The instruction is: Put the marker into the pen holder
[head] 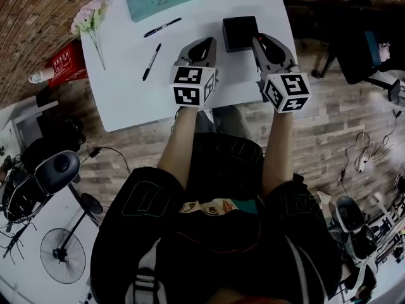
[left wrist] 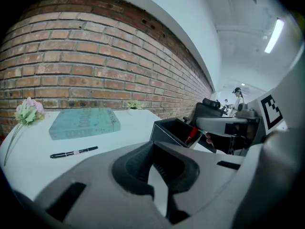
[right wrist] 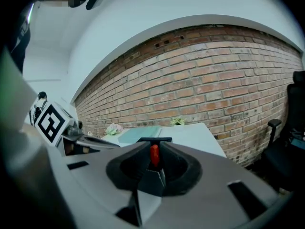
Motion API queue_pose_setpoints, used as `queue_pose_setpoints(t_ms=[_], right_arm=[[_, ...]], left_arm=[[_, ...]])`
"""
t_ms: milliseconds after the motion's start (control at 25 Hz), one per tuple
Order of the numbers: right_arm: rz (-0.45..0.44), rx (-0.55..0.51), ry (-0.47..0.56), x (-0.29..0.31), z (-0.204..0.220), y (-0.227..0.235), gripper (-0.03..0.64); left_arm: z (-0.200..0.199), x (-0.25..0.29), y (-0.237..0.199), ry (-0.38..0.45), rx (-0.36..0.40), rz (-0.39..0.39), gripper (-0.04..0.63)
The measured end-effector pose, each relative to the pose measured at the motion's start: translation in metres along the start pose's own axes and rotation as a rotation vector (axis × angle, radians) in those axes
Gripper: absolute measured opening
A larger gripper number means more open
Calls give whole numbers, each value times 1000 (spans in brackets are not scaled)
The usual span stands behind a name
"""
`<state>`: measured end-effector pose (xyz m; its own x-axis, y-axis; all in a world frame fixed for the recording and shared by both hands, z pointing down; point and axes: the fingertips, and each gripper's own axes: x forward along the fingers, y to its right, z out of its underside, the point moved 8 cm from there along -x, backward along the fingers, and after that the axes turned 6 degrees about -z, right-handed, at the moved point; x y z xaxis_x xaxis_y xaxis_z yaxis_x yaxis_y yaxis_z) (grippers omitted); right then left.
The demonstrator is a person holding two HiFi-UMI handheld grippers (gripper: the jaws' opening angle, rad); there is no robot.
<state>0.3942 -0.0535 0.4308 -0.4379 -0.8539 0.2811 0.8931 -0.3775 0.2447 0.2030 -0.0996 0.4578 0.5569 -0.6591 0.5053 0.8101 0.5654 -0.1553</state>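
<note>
Torso in dark shirt nearest; beyond it we hold both grippers over white table point(head: 126, 87). Right gripper point(right wrist: 153, 165) clamps red marker point(right wrist: 154, 155), slim glossy plastic, its end seemingly dipping into black square pen holder point(head: 240, 33) at gripper's 11 o'clock. Left gripper point(left wrist: 155, 171) closed, empty. Our advice: keep marker upright, clear matte rim, release gently.

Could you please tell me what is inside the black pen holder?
A red marker, held by the right tongs, pokes into the pen holder; its walls hide the bottom.
</note>
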Motion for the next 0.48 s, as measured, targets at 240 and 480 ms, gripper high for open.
queue_pose_setpoints(t_ms=[240,480], right_arm=[[10,2,0,-3,4,-5,93],[43,10,18,-5,1,-10,100]], left_arm=[[6,-2,2,-11,0,16,5],[9,-6,-5,-15,-9,31,5]])
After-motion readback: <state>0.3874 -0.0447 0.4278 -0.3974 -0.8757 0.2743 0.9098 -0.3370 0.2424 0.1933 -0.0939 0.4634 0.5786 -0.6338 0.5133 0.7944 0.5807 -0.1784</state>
